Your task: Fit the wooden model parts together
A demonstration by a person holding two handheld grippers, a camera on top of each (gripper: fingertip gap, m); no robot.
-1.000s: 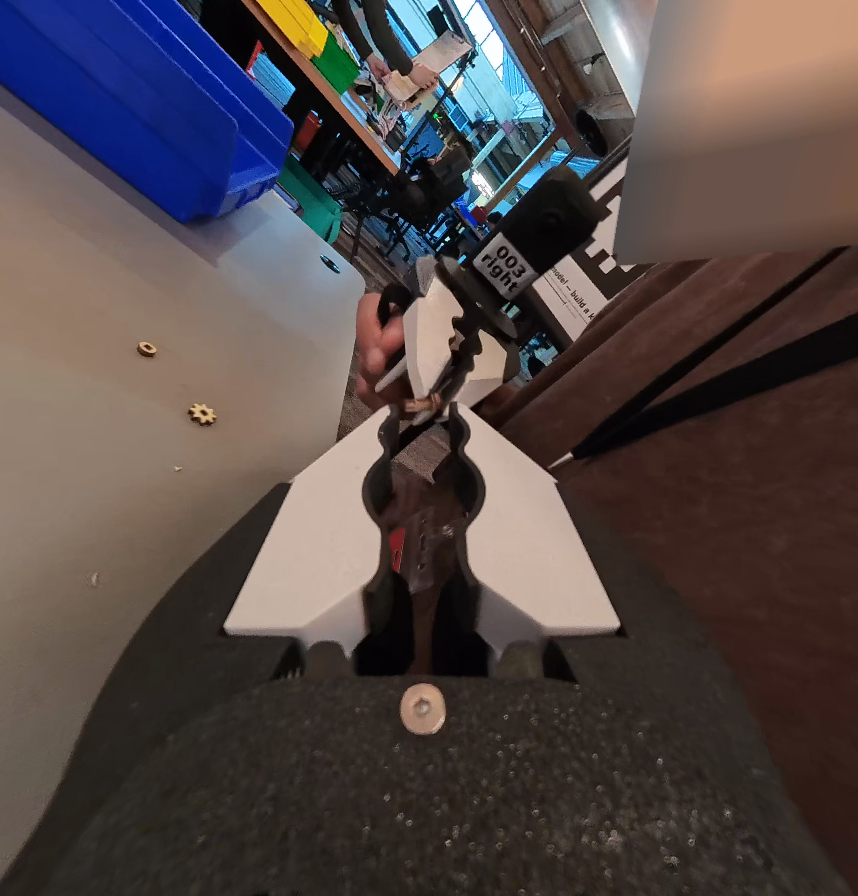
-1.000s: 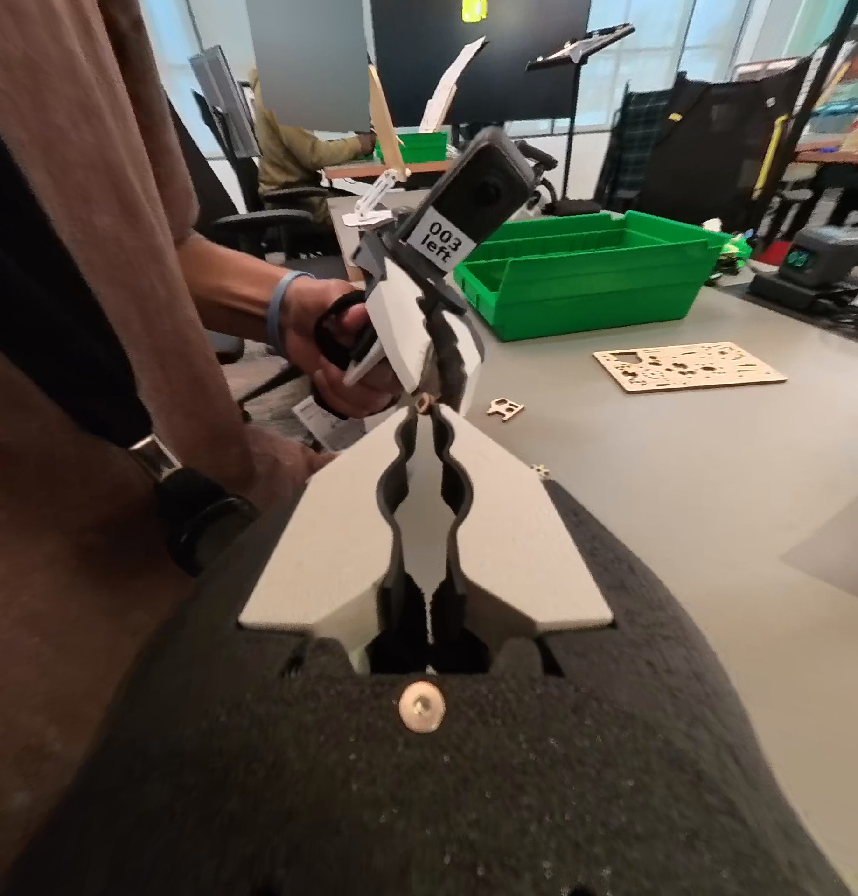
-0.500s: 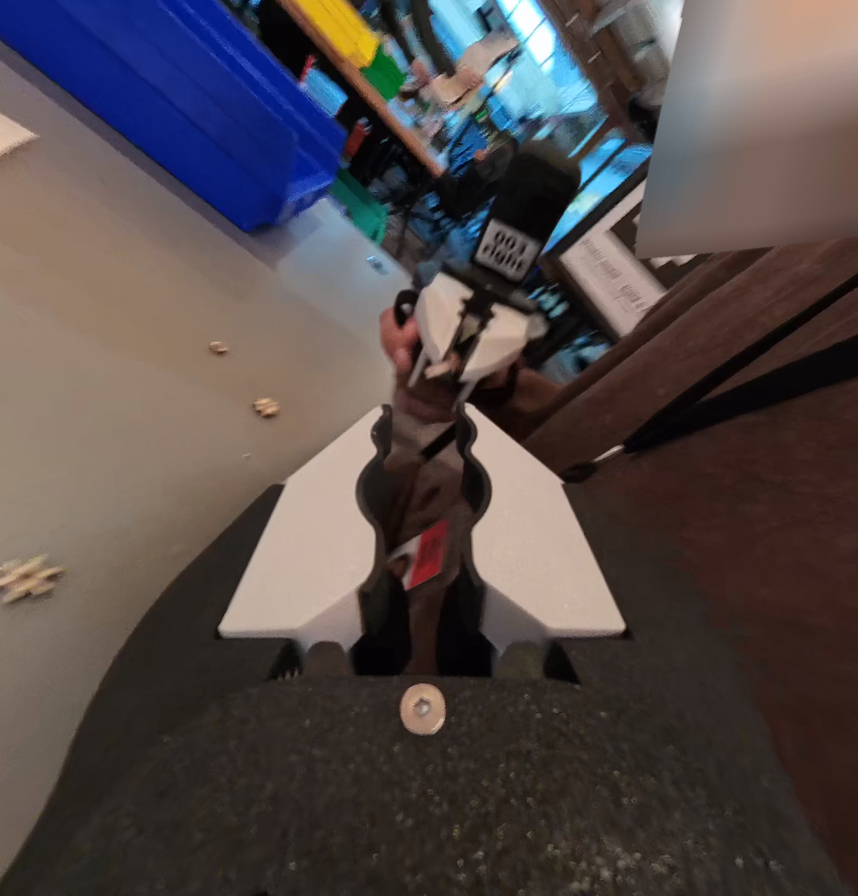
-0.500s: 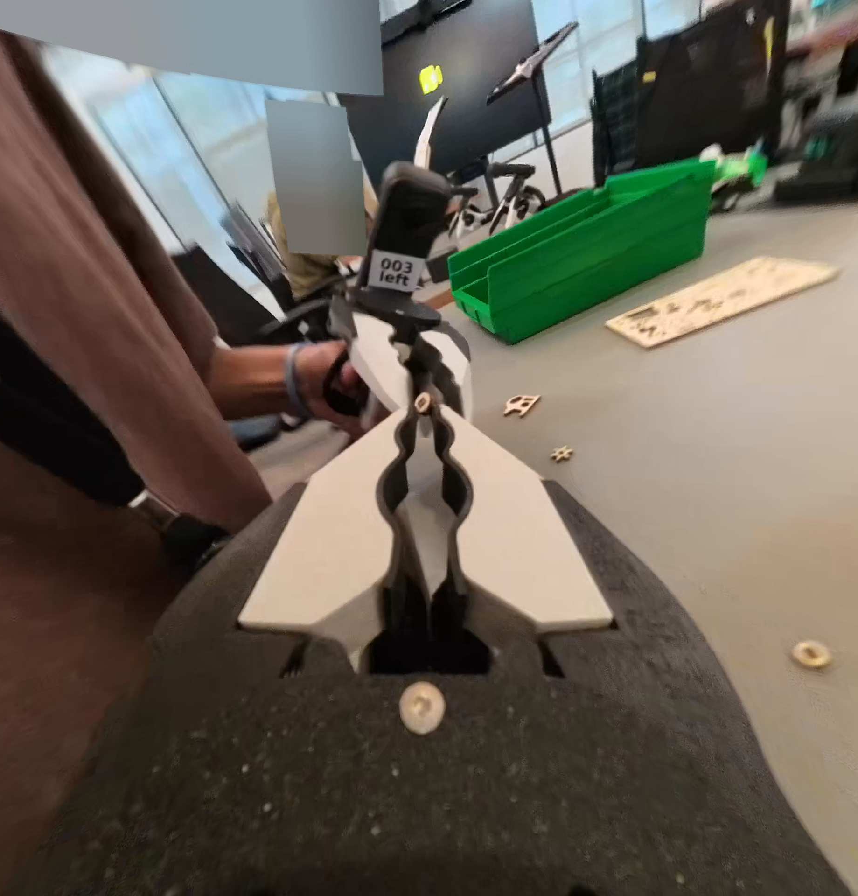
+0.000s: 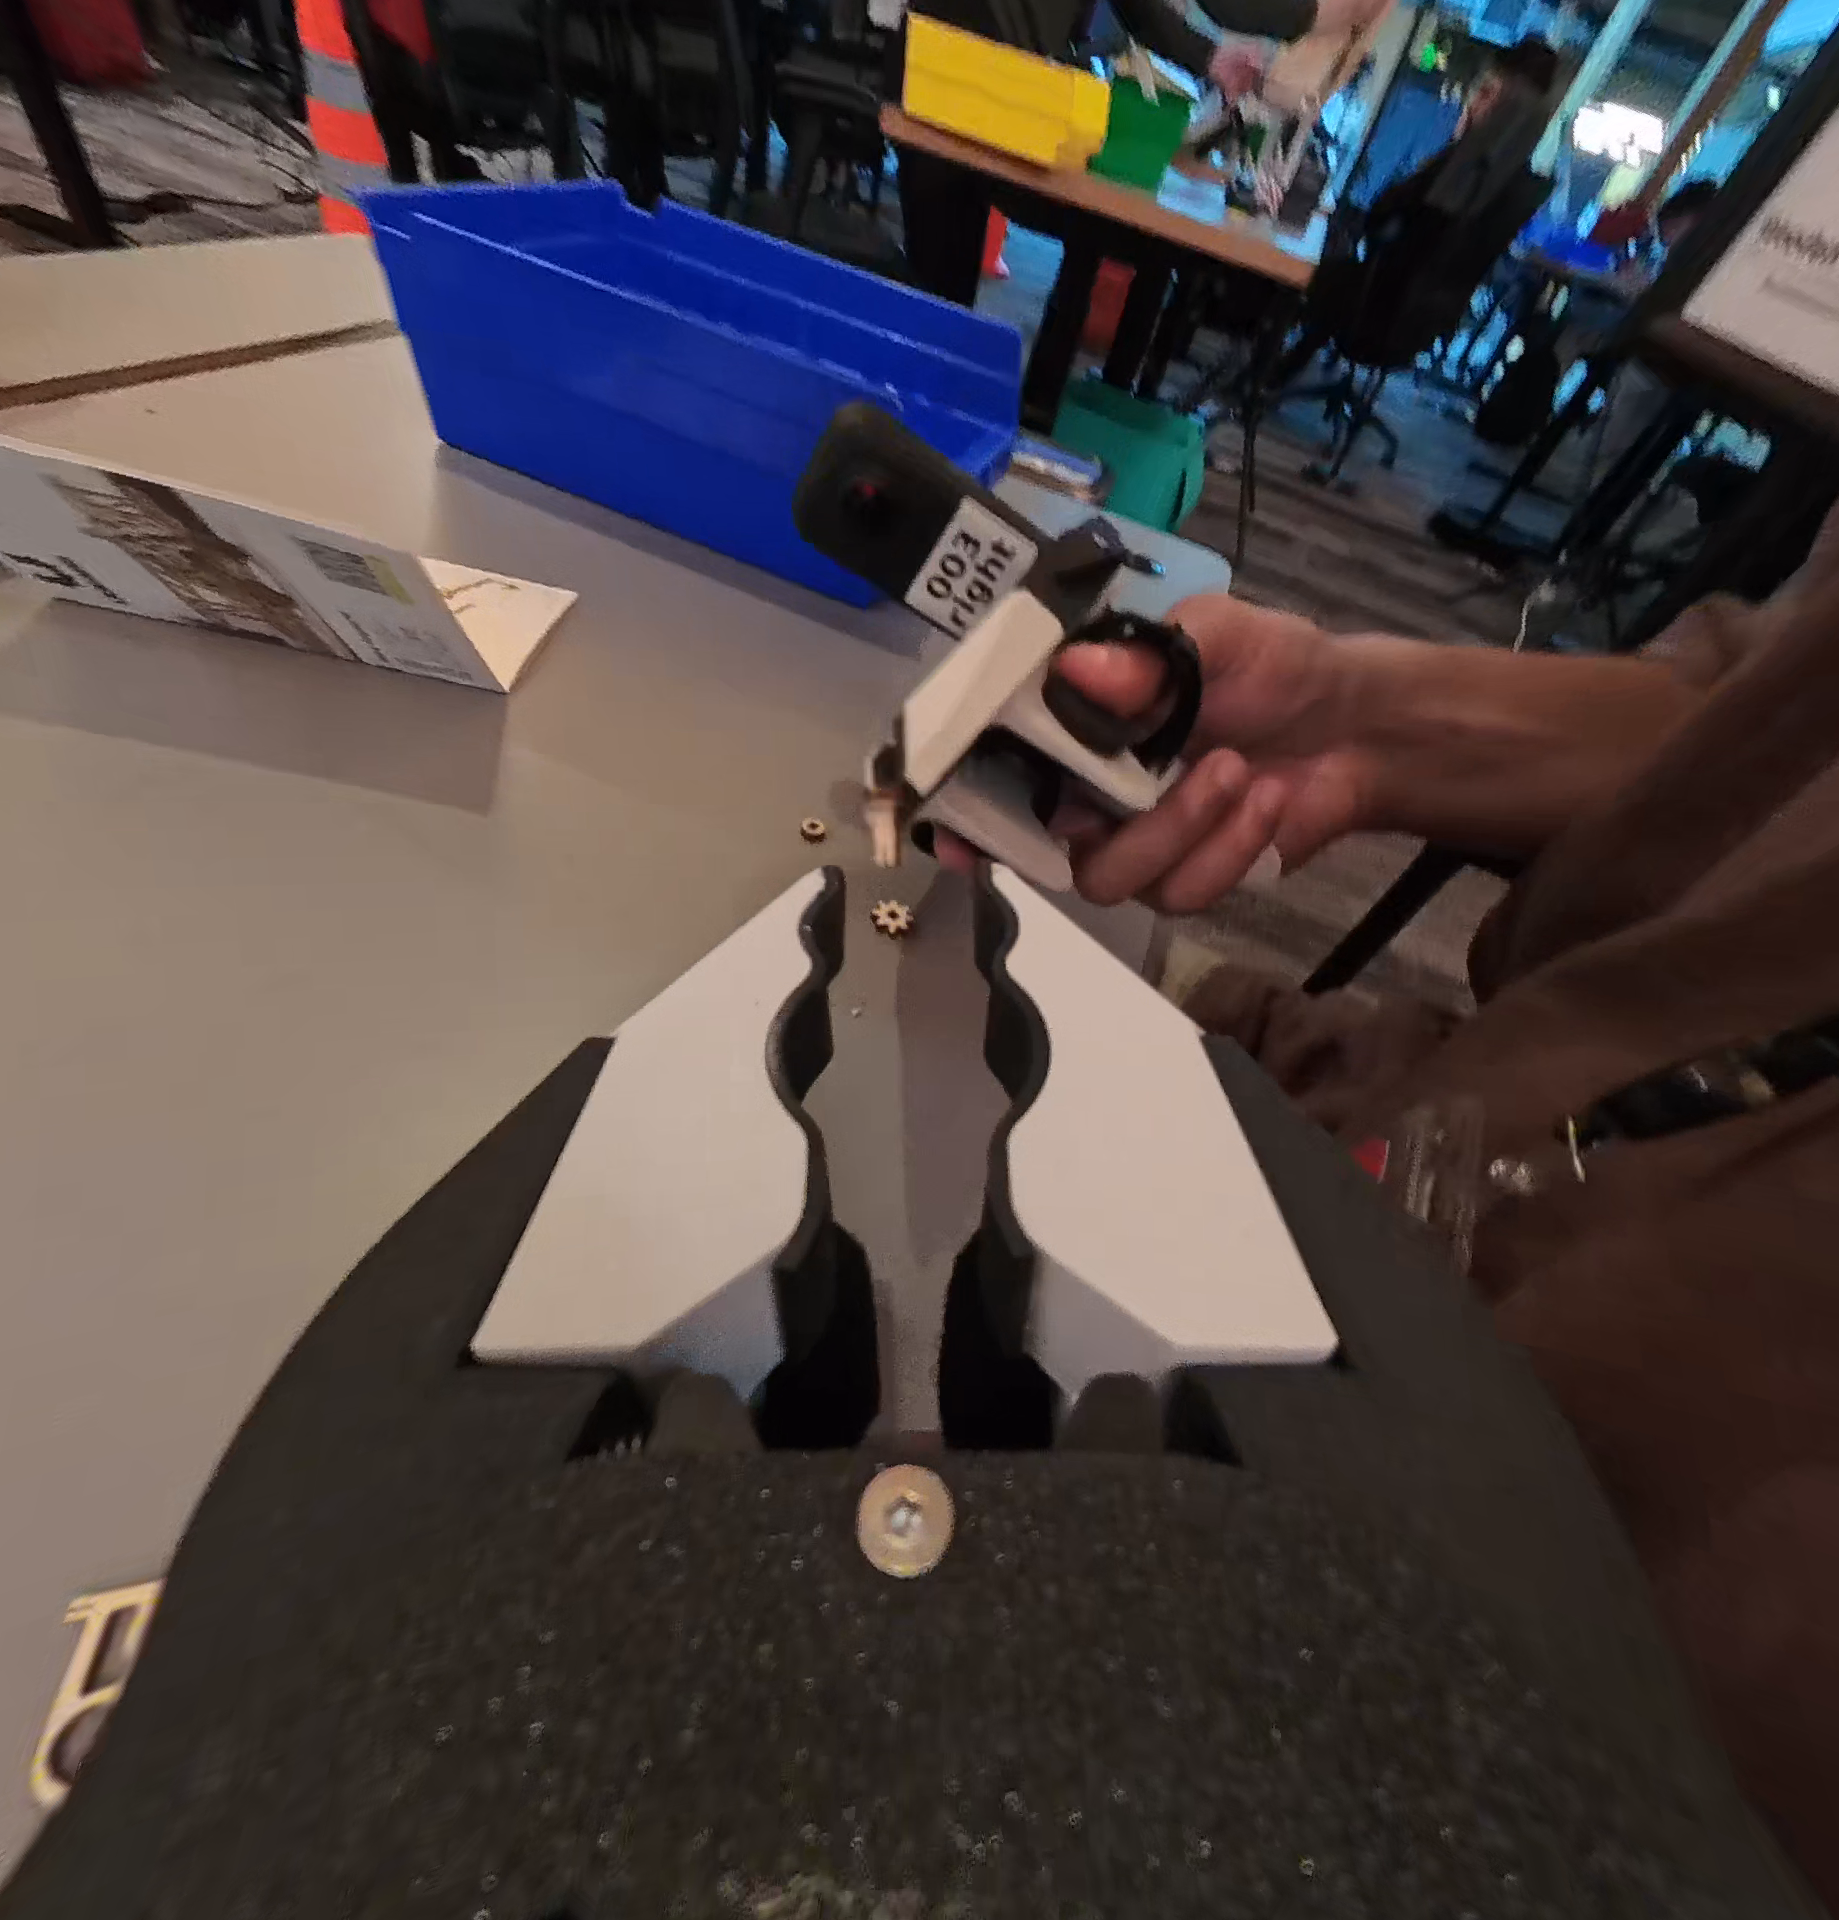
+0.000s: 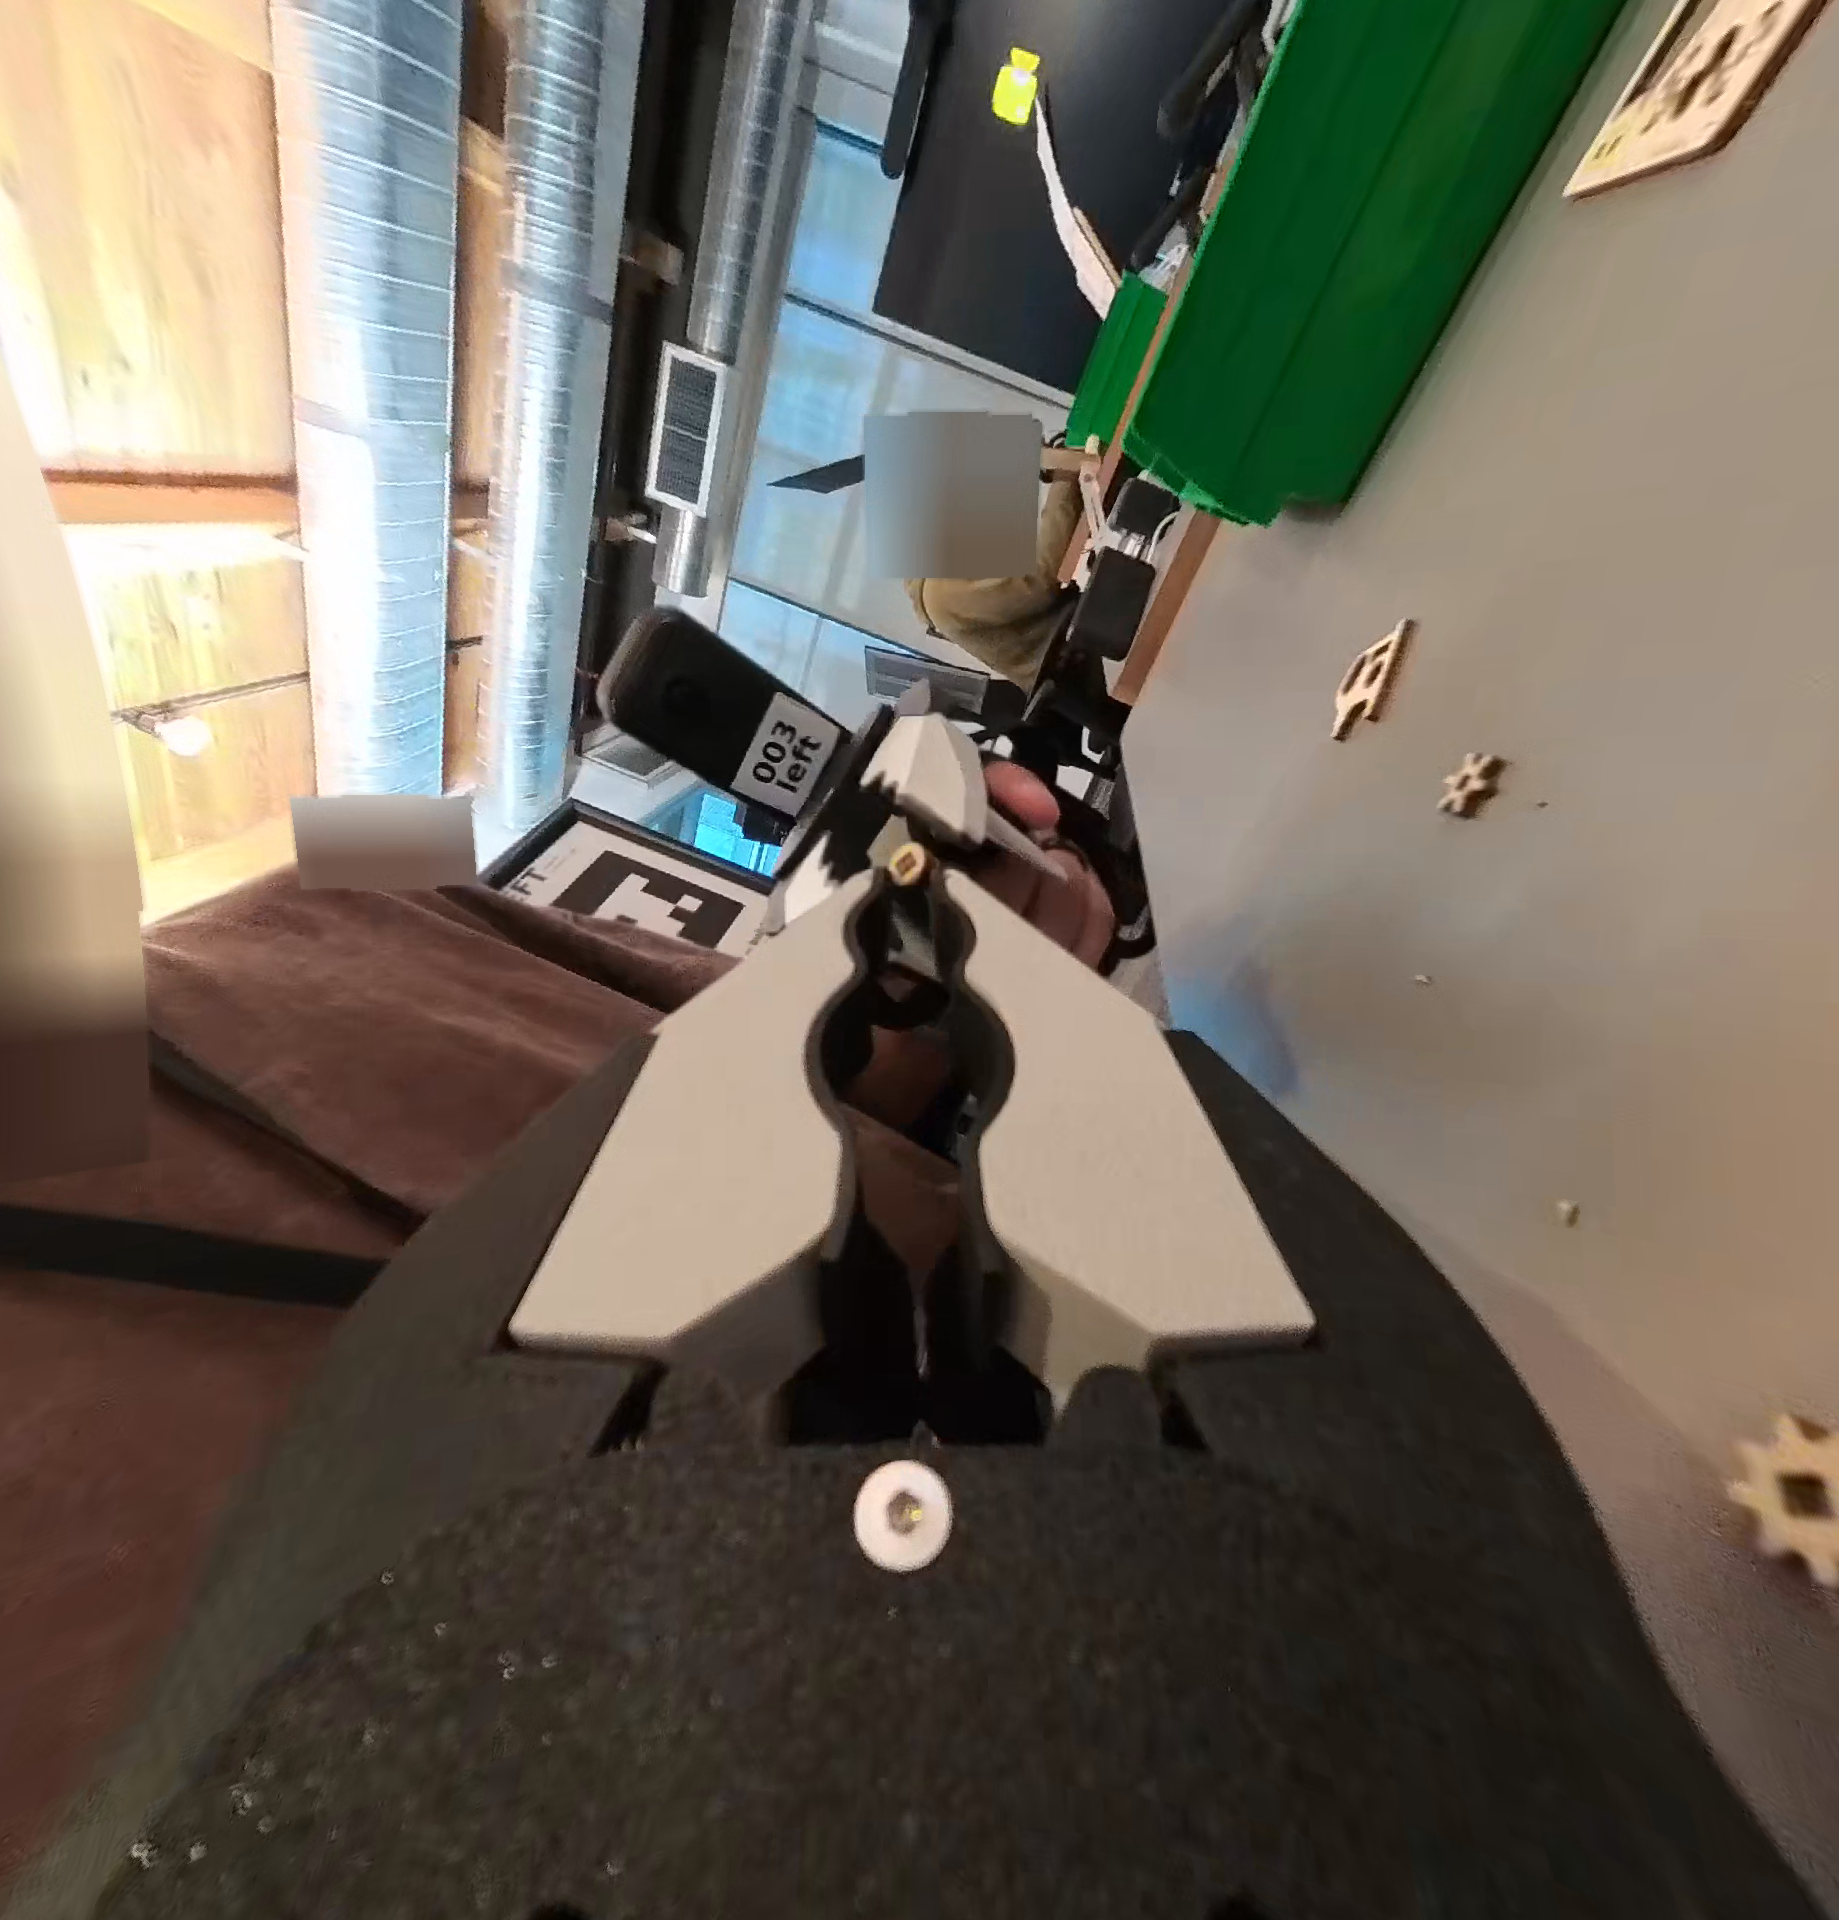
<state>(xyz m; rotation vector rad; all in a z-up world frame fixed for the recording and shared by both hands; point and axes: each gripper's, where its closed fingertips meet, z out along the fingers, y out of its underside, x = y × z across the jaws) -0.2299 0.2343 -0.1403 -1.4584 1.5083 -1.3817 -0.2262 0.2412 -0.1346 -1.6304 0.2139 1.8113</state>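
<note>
My left gripper (image 5: pixel 907 883) is open and empty, low over the grey table (image 5: pixel 271 987). A small wooden gear (image 5: pixel 891 917) lies on the table between its fingertips, and a small wooden ring (image 5: pixel 813 828) lies just beyond. My right gripper (image 6: pixel 907 881) is shut on a small wooden peg piece (image 6: pixel 907 864). In the left wrist view the right gripper (image 5: pixel 894 821) hangs just past my left fingertips with the peg piece (image 5: pixel 882 836) pointing down. In the right wrist view the left gripper (image 6: pixel 894 800) is close behind the peg piece.
A blue bin (image 5: pixel 686 343) and a folded leaflet (image 5: pixel 271 582) are at the back of the table. Another wooden part (image 5: pixel 94 1683) is at the lower left. A green bin (image 6: pixel 1310 260), a punched wooden sheet (image 6: pixel 1673 94), a large gear (image 6: pixel 1814 1517) and small parts (image 6: pixel 1370 681) show on the right. Left and right tips are no more than a few centimetres apart.
Both grippers have swung round. The left view now looks down at the table, and the right view is rolled sideways. The right gripper still holds the small piece, and the left stays open.
</note>
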